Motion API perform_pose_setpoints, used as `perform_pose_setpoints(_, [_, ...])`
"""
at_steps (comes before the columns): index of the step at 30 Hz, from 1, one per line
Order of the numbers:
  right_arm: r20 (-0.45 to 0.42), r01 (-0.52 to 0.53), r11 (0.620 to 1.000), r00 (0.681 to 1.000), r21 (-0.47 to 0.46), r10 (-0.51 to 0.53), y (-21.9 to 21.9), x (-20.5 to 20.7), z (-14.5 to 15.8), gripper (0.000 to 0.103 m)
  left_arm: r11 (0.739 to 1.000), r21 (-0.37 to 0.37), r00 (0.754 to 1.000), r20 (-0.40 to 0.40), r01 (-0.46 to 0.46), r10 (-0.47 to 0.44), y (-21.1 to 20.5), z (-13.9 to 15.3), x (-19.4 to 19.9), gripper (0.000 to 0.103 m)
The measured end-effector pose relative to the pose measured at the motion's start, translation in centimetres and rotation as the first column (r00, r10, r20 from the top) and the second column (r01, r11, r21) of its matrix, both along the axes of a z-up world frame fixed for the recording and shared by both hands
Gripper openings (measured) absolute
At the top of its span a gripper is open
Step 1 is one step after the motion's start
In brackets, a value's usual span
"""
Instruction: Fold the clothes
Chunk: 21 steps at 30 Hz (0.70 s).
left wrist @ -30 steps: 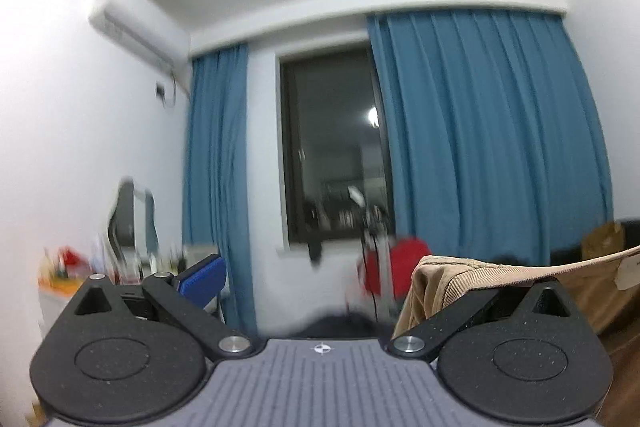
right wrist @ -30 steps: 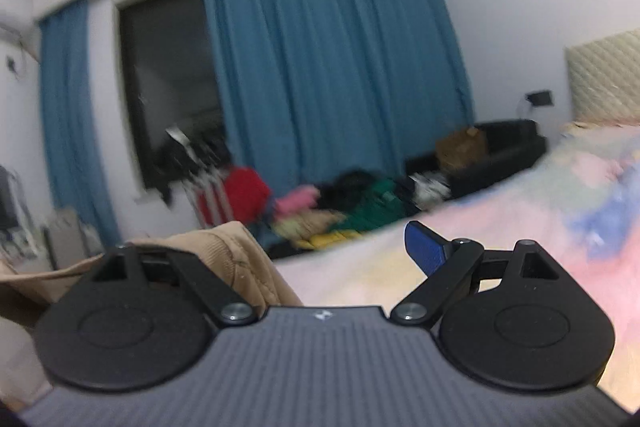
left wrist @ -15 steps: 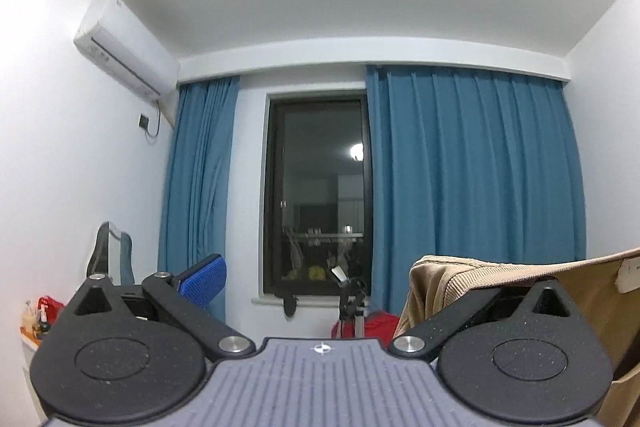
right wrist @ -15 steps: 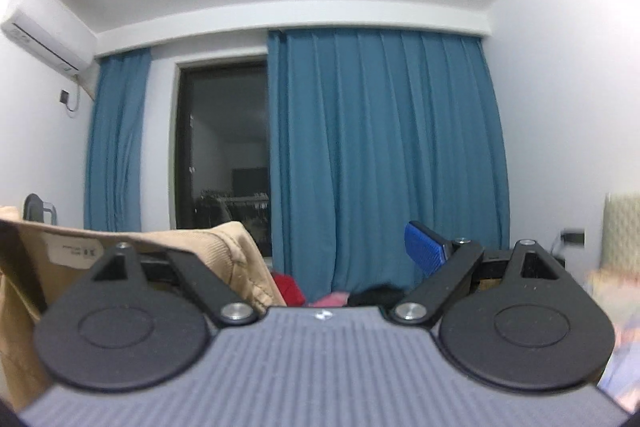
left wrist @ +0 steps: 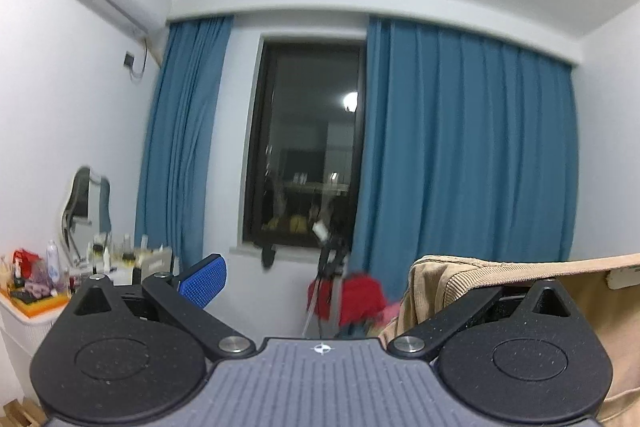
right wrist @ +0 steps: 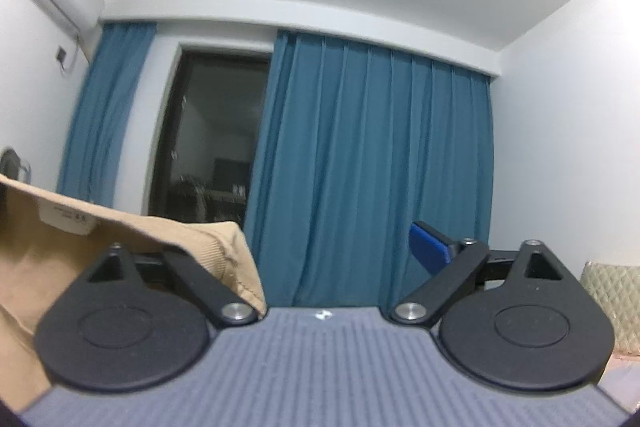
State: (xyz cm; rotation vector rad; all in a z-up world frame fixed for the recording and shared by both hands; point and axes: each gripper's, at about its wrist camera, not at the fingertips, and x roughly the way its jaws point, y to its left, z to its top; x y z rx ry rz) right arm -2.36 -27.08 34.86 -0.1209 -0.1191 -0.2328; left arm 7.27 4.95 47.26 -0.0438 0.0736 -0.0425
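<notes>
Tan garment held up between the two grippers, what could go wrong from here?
1. The right gripper is opening its jaws, and the tan garment only drapes over one finger rather than being pinched, so that side could slide off.
2. The left gripper also stands wide, with cloth hooked over one finger; a slip there would likely drop the garment in a heap.
3. Fabric hides both covered fingers, so the hold is hard to check.

The left gripper (left wrist: 320, 283) was held level, jaws wide; tan corduroy garment (left wrist: 448, 279) was draped over its right finger.
</notes>
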Motion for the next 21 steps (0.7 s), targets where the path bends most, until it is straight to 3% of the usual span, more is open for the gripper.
perform_pose_setpoints(7, [-0.17, 0.01, 0.995, 0.985, 0.097, 0.006, -3.1, 15.3, -10.5, 0.099, 1.0, 0.021, 0.991, -0.13, -0.019, 0.021, -2.6, -12.5, 16.2, 0.103])
perform_pose_setpoints(13, [-0.371, 0.052, 0.989, 0.928, 0.136, 0.002, -6.0, 30.0, -23.4, 0.099, 0.996, 0.09, 0.958, -0.285, -0.003, 0.028, -5.3, -26.3, 31.1, 0.103])
perform_pose_setpoints(17, [-0.512, 0.083, 0.977, 0.859, 0.194, 0.029, -7.6, 37.3, -34.1, 0.099, 0.993, 0.105, 0.903, -0.43, 0.054, -0.003, -6.6, -37.1, 38.0, 0.102])
perform_pose_setpoints(21, [-0.674, 0.079, 0.977, 0.734, 0.201, 0.079, -7.8, 42.7, -42.8, 0.099, 0.965, 0.223, 0.826, -0.563, 0.136, 0.014, -9.5, -46.0, 42.0, 0.099])
